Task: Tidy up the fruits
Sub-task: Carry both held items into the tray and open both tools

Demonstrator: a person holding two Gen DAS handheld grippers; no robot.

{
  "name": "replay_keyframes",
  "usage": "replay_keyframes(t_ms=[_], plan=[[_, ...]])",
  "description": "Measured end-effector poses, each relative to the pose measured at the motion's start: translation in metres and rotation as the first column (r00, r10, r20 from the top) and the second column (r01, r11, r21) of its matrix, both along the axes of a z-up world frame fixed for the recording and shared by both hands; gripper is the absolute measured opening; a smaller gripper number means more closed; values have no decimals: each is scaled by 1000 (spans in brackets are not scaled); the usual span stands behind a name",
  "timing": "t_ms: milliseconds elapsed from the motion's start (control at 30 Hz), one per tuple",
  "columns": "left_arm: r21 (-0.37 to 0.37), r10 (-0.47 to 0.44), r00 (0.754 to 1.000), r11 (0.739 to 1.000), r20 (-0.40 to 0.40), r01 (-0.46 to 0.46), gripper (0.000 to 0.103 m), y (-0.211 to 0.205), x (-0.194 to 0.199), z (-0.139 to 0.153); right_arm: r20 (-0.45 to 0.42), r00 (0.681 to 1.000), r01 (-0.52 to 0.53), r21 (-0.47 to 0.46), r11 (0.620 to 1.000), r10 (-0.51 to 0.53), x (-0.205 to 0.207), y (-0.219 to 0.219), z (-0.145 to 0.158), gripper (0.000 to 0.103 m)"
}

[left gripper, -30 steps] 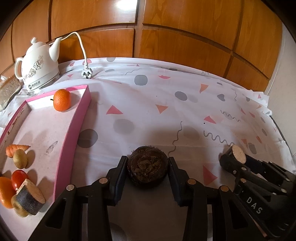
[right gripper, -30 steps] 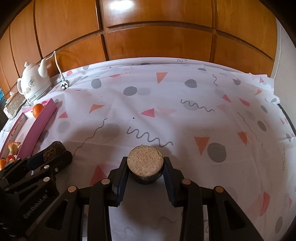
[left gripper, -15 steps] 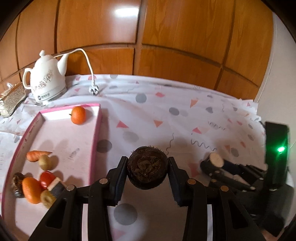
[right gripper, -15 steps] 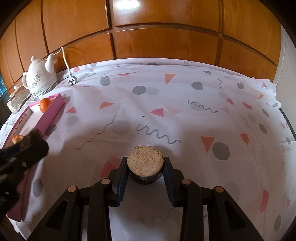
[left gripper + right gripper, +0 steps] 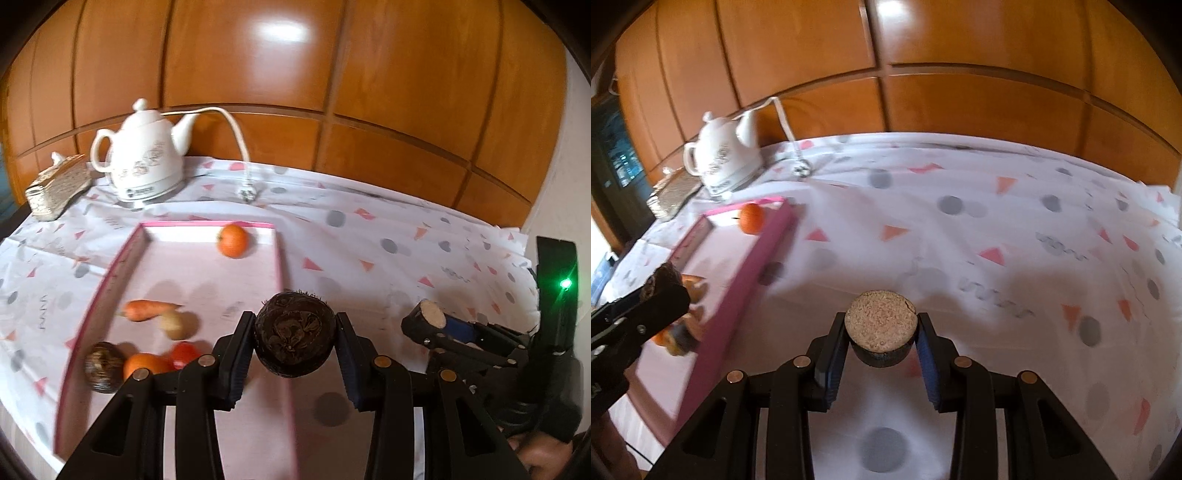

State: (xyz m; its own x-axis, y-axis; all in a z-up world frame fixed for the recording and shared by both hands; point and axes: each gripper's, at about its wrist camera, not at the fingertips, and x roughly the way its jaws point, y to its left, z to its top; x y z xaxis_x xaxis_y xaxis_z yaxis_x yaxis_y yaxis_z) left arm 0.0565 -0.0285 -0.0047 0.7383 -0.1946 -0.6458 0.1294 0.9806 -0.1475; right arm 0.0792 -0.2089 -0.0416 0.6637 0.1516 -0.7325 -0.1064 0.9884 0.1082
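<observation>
- My left gripper clamps a dark, hairy taro, held above the pink tray's right rim.
- My right gripper clamps a cut taro piece, pale face up, over the patterned tablecloth, right of the tray.
- In the tray: a tangerine by the far rim; carrot, potato, what looks like a tomato nearer.

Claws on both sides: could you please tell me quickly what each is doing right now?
Left claw: shut on the dark round root.
Right claw: shut on the cut root piece.
</observation>
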Motion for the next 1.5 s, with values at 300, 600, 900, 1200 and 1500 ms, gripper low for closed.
replay_keyframes(t_ms=[300,600,900,1200,1500], plan=[[-38,156,987,987,-25,-157,43,80,3,-3,7,985,-170,44,984,170,14,61,20,36],[-58,236,971,970,-35,-238,43,123,12,-7,-1,957,-291,16,957,291,28,122,20,36],[-54,234,970,970,-72,-238,43,123,23,-20,-52,948,-312,25,950,313,46,145,8,36],[-30,249,965,967,-80,-252,54,117,21,-23,-71,951,-297,55,953,300,48,146,2,38],[3,268,962,963,-42,-268,60,111,6,-15,-68,955,-282,92,955,288,33,140,2,38]])
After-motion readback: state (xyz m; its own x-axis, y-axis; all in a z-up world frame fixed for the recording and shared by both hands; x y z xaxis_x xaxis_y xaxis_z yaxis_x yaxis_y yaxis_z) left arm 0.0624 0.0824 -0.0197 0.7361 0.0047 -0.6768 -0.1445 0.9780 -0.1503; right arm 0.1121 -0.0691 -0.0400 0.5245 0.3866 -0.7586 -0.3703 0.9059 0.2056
